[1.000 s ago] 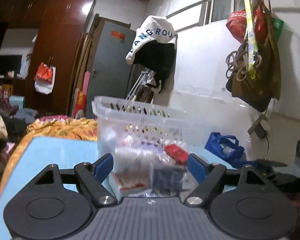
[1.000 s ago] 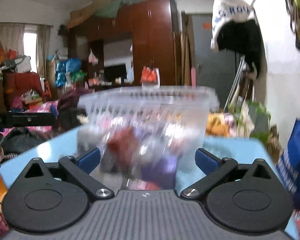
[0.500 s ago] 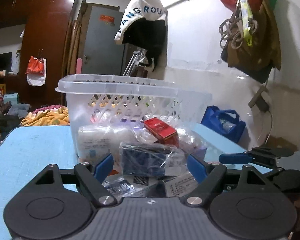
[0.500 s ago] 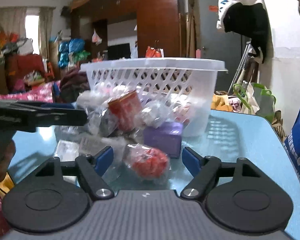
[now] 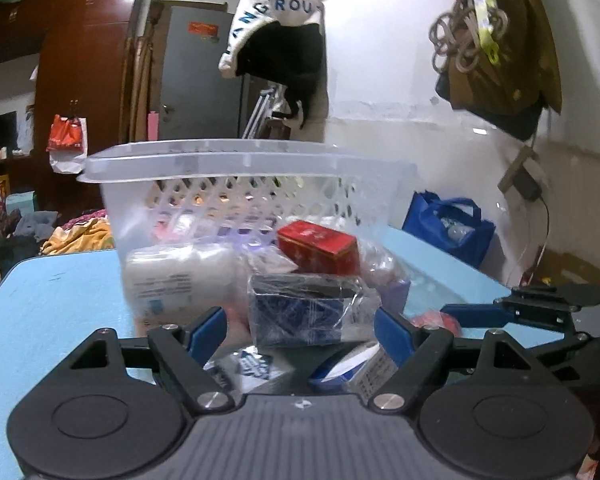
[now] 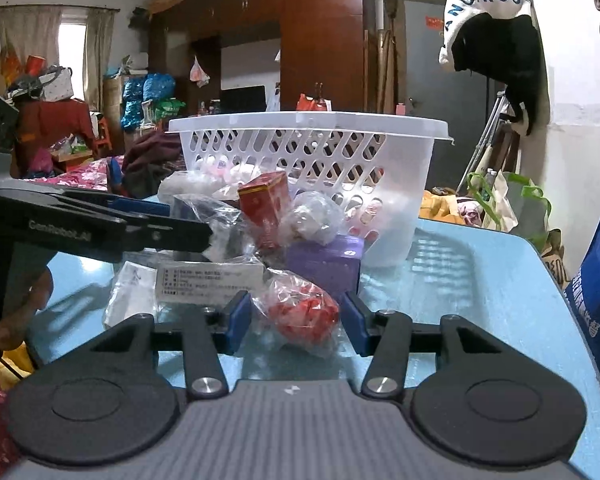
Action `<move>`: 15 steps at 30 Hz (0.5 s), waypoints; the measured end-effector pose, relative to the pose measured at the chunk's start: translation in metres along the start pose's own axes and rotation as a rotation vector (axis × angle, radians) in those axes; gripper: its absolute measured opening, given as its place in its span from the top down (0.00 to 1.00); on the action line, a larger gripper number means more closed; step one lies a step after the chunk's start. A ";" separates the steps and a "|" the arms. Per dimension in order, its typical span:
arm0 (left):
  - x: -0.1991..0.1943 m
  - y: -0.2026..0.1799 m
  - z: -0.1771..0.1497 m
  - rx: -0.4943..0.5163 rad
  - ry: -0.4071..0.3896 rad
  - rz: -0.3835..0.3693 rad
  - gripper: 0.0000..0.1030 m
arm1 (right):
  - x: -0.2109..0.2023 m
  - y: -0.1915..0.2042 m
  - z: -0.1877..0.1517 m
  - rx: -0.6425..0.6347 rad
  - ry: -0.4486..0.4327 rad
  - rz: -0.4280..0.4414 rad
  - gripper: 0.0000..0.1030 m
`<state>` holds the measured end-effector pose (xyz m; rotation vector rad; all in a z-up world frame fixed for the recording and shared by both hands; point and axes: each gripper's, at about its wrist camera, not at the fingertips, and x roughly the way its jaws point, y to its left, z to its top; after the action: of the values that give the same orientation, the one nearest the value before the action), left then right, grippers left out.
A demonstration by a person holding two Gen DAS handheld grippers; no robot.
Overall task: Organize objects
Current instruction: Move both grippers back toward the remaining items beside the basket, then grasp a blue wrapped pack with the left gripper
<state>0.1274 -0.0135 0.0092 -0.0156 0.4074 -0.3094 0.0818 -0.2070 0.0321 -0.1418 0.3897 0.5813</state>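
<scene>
A white slotted basket (image 5: 252,160) (image 6: 308,124) stands on the light blue table (image 6: 460,300), with a pile of wrapped goods in front of it. My right gripper (image 6: 296,322) is closing its jaws around a red thing in a clear bag (image 6: 304,312). The pads are close beside the bag and do not squeeze it. My left gripper (image 5: 300,332) is open, with a dark blue box in plastic wrap (image 5: 304,308) just ahead between its fingers. A red box (image 5: 318,246) (image 6: 266,208) lies on top of the pile. The left gripper (image 6: 184,222) reaches in from the left.
The pile also holds a white bottle in plastic (image 5: 180,276), a purple box (image 6: 324,260) and a white labelled box (image 6: 208,280). A blue bag (image 5: 448,228) (image 6: 596,288) stands past the table's right edge. A hand (image 6: 20,312) holds the left gripper.
The right jaws have narrowed from wide open to close around the red bagged thing. The left gripper has moved nearer to the pile, so the dark box now lies between its fingers.
</scene>
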 end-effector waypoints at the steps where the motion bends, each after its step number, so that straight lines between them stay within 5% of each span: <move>1: 0.001 -0.003 0.000 0.013 0.000 0.005 0.18 | 0.000 -0.001 0.000 0.001 0.000 -0.001 0.49; 13: 0.001 -0.018 0.001 0.082 -0.047 0.006 0.18 | 0.001 -0.004 -0.001 0.005 -0.006 -0.002 0.49; 15: 0.000 -0.019 0.001 0.087 -0.062 -0.005 0.31 | 0.000 -0.003 -0.001 0.004 -0.006 -0.001 0.49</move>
<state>0.1223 -0.0317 0.0118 0.0590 0.3324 -0.3309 0.0834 -0.2094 0.0310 -0.1363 0.3847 0.5795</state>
